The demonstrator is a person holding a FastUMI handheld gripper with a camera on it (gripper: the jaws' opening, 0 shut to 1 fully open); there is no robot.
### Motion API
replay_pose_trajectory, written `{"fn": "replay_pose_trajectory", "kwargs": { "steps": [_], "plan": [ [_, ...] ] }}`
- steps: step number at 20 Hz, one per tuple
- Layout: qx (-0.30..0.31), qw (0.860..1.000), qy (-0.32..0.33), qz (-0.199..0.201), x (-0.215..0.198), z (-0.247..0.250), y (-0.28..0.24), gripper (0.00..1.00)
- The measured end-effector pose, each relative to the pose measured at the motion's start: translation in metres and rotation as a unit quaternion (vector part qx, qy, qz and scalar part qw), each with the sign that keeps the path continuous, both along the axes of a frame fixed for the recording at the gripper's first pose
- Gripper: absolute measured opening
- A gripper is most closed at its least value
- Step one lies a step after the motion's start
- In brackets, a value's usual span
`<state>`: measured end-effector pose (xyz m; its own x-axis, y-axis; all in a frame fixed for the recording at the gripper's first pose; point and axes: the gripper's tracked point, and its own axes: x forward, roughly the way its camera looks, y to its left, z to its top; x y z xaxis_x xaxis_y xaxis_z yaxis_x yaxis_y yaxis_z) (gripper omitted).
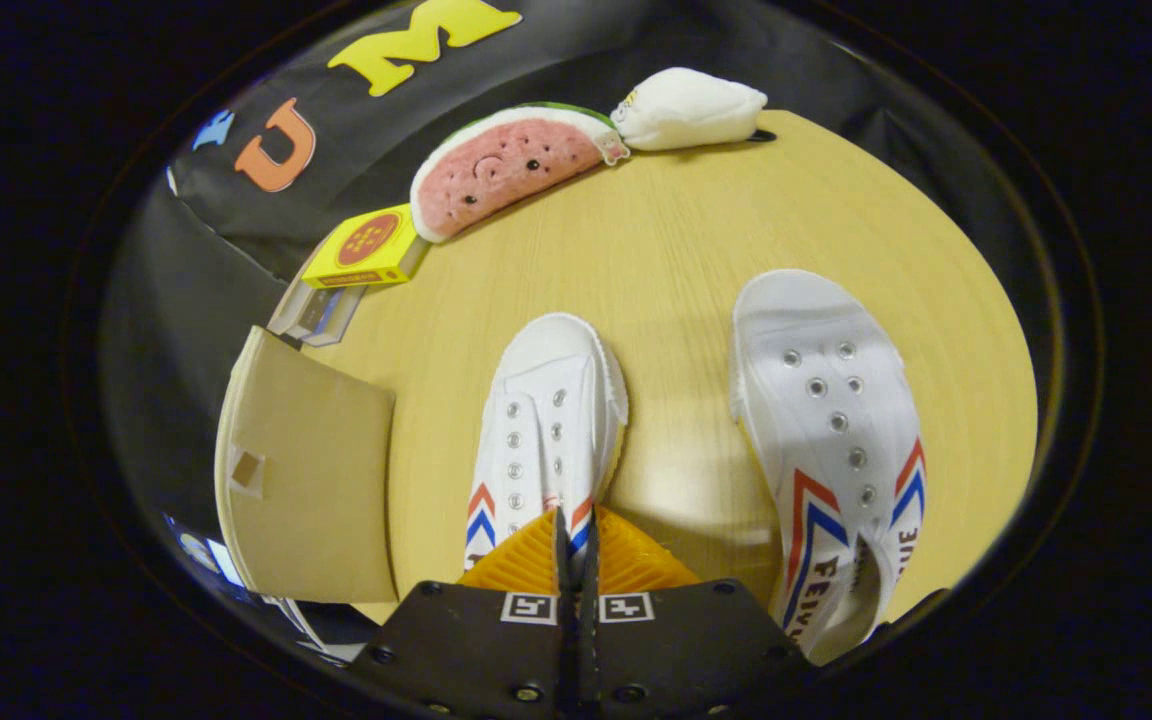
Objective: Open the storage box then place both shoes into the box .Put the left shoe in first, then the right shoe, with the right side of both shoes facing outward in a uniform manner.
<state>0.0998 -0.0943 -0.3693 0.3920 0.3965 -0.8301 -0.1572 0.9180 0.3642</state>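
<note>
Tongs [576,530] closed over shoe [544,430]

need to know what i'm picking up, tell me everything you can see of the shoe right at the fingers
The near shoe is a white canvas sneaker with a rubber-looking toe cap, two rows of metal eyelets without laces, and red and blue chevron stripes on both sides. It lies on the wooden table, toe pointing away from the gripper. The fingers are closed together over its heel end, seemingly pinching the opening edge. The cardboard box flap lies on one side, the other shoe on the other, both apart from it.
</note>
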Motion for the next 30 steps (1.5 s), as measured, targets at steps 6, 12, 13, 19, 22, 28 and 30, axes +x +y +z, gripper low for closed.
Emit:
{"fn": "replay_pose_trajectory", "kwargs": {
  "steps": [6,12,13,19,22,28,30],
  "plan": [
    [0.046,0.998,-0.007,-0.044,-0.033,0.053,0.007,0.01],
    [0.039,0.998,-0.047,-0.032,-0.062,0.134,0.051,0.0],
    [0.044,0.997,-0.056,-0.028,-0.067,0.15,0.065,0.0],
    [0.071,0.994,-0.083,-0.019,-0.084,0.202,0.17,0.0],
    [0.069,0.994,-0.08,-0.005,-0.093,0.199,0.224,0.01],
    [0.054,0.997,-0.056,0.012,-0.112,0.157,0.307,0.0],
    [0.038,0.998,-0.048,0.01,-0.116,0.135,0.319,0.01]
  ]
}}
